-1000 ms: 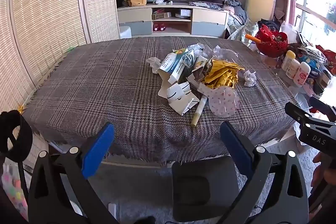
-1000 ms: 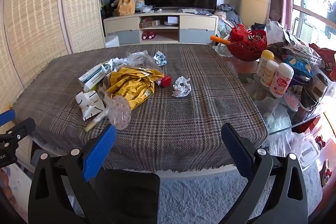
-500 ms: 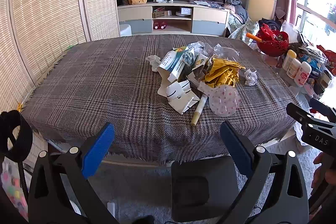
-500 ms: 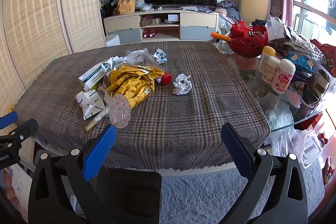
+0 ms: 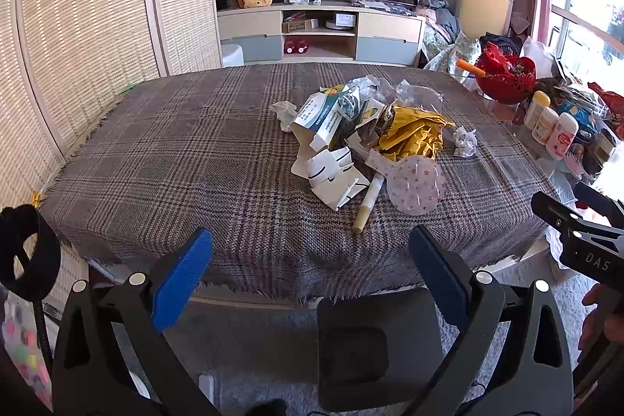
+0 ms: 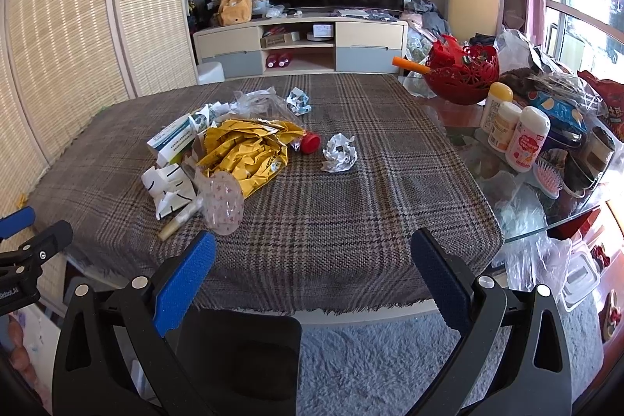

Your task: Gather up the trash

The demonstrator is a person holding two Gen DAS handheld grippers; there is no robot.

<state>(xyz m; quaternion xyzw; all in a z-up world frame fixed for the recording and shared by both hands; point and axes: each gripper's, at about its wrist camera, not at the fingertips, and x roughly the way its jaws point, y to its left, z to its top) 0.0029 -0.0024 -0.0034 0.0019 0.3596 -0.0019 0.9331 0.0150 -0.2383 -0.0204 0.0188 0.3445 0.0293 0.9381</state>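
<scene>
Both grippers wide apart, trash pile untouched

trash pile on plaid tablecloth, jaws apart

I hold my left black two-finger gripper with blue pads level, jaws spread wide, gripping nothing. My right black, blue-padded gripper matches it, equally wide apart. My right hand is possibly visible, blurred.

Crumpled wrappers, cartons and paper trash piled mid-tablecloth.
</scene>
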